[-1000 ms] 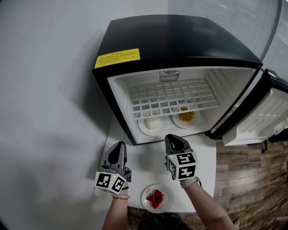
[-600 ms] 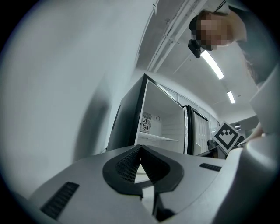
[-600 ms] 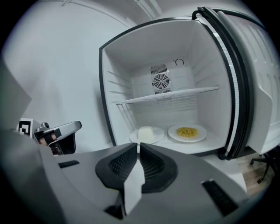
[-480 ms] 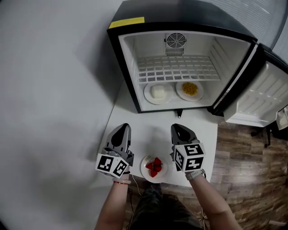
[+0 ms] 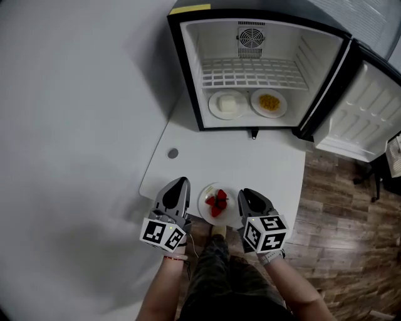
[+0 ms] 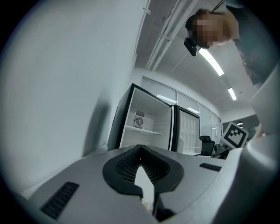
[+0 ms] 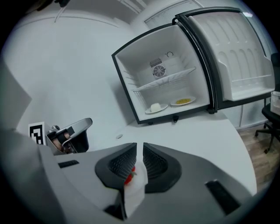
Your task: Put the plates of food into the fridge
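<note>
The setting is an office-type room, identified by a swivel office chair (image 6: pixel 206 144), linear ceiling light fixtures (image 6: pixel 213 62), window blinds (image 5: pixel 354 14), wood-pattern flooring (image 5: pixel 338 207) and a compact fridge (image 5: pixel 207 44) standing at the far edge of a white table (image 5: pixel 188 157).

The left tongs (image 5: pixel 182 182) and right tongs (image 5: pixel 241 193) are grey, tapered shells. Each ends at the wrist in a white cube (image 5: pixel 164 233) printed with black square markers. Black ribbed pads (image 7: pixel 120 163) line the jaws, and narrow black slots (image 7: pixel 217 192) are set into the shells. A pale watch (image 5: pixel 270 255) circles the right wrist and a thin band (image 5: pixel 170 257) the left. The trousers (image 5: pixel 216 282) are dark and mottled.
</note>
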Available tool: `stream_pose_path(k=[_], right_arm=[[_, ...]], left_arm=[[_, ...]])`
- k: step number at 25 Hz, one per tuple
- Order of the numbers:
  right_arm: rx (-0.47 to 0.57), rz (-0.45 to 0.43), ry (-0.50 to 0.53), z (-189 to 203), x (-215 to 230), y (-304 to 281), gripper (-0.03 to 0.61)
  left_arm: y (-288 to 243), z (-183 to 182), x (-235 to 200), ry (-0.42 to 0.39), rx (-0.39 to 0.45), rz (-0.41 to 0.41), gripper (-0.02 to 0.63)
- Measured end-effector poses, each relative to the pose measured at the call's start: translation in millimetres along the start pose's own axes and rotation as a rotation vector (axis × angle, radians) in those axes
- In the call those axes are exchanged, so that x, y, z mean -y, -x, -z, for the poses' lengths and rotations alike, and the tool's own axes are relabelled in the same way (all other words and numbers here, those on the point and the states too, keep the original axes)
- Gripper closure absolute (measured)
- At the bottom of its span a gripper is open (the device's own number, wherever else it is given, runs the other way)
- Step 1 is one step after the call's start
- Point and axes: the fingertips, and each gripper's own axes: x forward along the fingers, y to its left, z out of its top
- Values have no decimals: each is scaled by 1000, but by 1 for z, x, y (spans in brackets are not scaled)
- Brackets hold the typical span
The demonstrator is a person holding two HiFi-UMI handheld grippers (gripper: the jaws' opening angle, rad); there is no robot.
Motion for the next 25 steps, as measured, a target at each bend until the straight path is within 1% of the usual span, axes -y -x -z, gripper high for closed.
stream_pose_path(k=[4, 7, 9, 13, 16, 18, 20, 23, 25], right_arm=[[-25, -62, -78, 27, -23, 30, 552], [-82, -96, -154, 57, -33, 49, 551], [-125, -115, -184, 76, -38, 56, 551], [-182, -136, -219, 103, -48, 61, 551], [-211, -149, -270, 118, -56, 55, 549], [-225, -161, -324, 128, -62, 48, 518], [-228, -170, -423, 135, -66, 40, 494], [-208, -177, -657, 140, -69, 30, 468], [-190, -177, -784, 142, -69, 24, 465]], left_arm=[[28, 7, 22, -1, -5, 0, 607], [47, 16, 35, 4, -16, -4, 607], [58, 24, 41, 16, -23, -11, 607], [75, 40, 50, 23, -42, -11, 607], [86, 55, 52, 35, -51, -24, 607], [93, 68, 50, 44, -53, -37, 607], [100, 80, 45, 51, -52, -52, 607], [111, 88, 38, 51, -62, -78, 607], [117, 96, 33, 50, -59, -86, 607]])
